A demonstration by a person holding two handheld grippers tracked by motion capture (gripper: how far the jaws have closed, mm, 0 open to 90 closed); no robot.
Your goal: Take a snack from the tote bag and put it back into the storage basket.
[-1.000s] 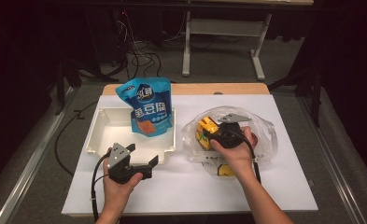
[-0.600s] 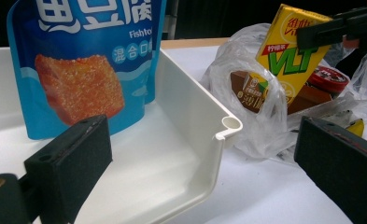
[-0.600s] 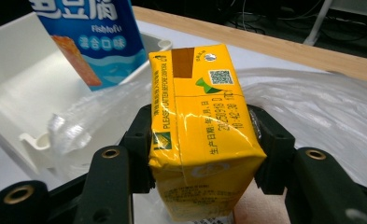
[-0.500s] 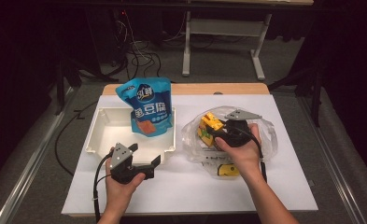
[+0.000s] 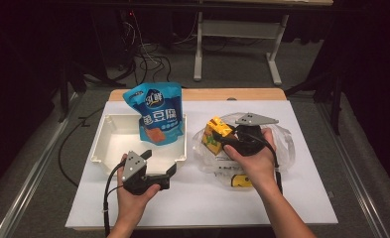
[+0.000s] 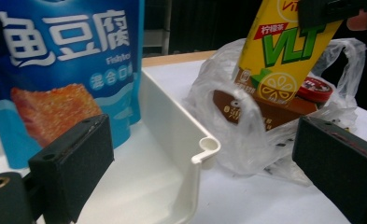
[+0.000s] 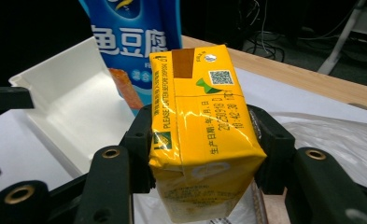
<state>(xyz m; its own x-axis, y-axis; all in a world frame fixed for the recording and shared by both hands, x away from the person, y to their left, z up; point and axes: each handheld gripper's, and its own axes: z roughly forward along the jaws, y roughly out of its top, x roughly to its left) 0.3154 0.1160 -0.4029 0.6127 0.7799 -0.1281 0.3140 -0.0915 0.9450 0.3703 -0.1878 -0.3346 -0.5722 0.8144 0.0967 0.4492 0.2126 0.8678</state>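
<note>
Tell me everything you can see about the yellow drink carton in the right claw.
The yellow drink carton is a small rectangular box of glossy printed card, with green lettering, a lemon picture, a brown band, a QR code and a printed date. It looks intact and closed. The right claw clamps it on two opposite sides, holding it above the clear plastic bag, right of the white tray. In the left gripper view it hangs tilted.

The yellow rectangular lemon-tea drink carton (image 7: 202, 135) is clamped between black jaws, tilted above the clear plastic bag (image 5: 282, 148), at three o'clock from the white tray (image 5: 108, 144).
</note>
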